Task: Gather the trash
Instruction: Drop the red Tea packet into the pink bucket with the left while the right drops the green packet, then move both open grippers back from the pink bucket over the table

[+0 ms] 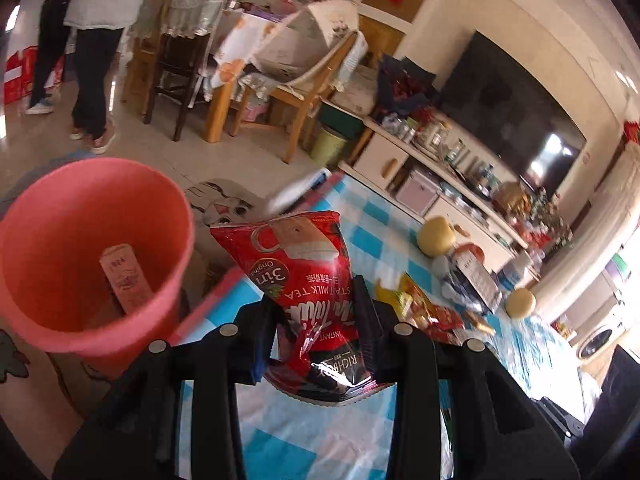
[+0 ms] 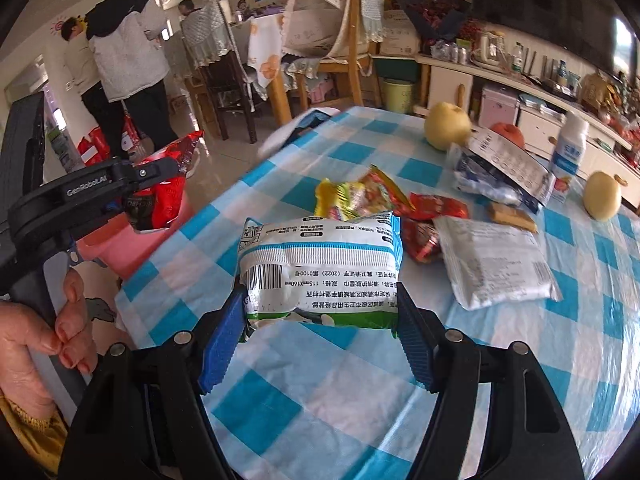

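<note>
My left gripper (image 1: pixel 316 300) is shut on a red instant milk tea packet (image 1: pixel 304 264), which stands upright between its fingers over the table's left edge. A pink bin (image 1: pixel 48 220) stands on the floor just to the left, with a pale wrapper (image 1: pixel 126 280) inside. In the right wrist view the same left gripper (image 2: pixel 160 172) holds the red packet (image 2: pixel 168 200) above the pink bin (image 2: pixel 116 248). My right gripper (image 2: pixel 320 300) is shut on a white, green and blue tissue pack (image 2: pixel 320 248), held above the blue-checked tablecloth (image 2: pixel 320 400).
Yellow and red snack wrappers (image 2: pixel 360 196), a white pouch (image 2: pixel 496 260), a printed box (image 2: pixel 508 164), a white bottle (image 2: pixel 570 148) and two pears (image 2: pixel 446 126) lie on the table. Chairs (image 2: pixel 344 60) and standing people (image 2: pixel 124 52) are behind the bin. A TV cabinet (image 2: pixel 500 84) lines the far wall.
</note>
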A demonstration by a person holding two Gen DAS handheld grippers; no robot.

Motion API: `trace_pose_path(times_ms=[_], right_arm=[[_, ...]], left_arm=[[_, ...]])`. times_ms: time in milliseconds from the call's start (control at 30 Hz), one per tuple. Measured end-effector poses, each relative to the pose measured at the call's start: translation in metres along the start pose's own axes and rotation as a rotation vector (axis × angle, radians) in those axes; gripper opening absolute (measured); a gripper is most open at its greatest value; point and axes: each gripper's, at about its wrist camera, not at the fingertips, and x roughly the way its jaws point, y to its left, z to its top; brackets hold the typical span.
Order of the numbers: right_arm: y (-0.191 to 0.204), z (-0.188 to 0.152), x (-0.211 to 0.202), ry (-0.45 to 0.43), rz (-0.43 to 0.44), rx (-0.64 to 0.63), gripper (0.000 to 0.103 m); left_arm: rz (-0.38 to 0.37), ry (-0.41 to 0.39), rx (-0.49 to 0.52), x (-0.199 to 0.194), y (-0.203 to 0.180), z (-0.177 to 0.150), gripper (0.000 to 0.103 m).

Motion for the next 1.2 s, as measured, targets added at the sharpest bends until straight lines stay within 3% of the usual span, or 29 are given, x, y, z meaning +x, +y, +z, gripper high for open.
trace_pose_path(times_ms=[167,367,533,667,833,967,1000,1200], right_arm=[[0.066,0.035,0.013,-0.019,0.070,-0.142,0.071],[0.143,0.073,0.047,-0.021,0.154,-0.279,0.071],[0.196,0.085,0.080,-0.006,0.179,-0.406,0.071],[0.223,0.083,0.113,0.045,0.140,-0.518,0.071],[0.232,0.083,0.144,0.087,0.187,-0.523,0.073],[0.225,0.082,0.150,0.075,0.188,-0.483,0.083],[0.221,0.082,0.149,0.017,0.196,-0.454,0.085],[0.181,0.075,0.126,-0.017,0.149,-0.352,0.089]], left_arm=[[0.111,-0.085,-0.177,-0.012,0.059,0.025,0.037],[0.211,-0.124,-0.370,-0.015,0.119,0.039,0.037],[0.238,-0.149,-0.454,-0.014,0.142,0.044,0.037],[0.262,-0.154,-0.489,-0.014,0.162,0.047,0.037],[0.310,-0.157,-0.468,-0.010,0.170,0.052,0.037],[0.346,-0.156,-0.458,-0.010,0.171,0.054,0.048],[0.352,-0.157,-0.453,-0.011,0.171,0.053,0.052],[0.387,-0.175,-0.376,-0.013,0.152,0.050,0.073]])
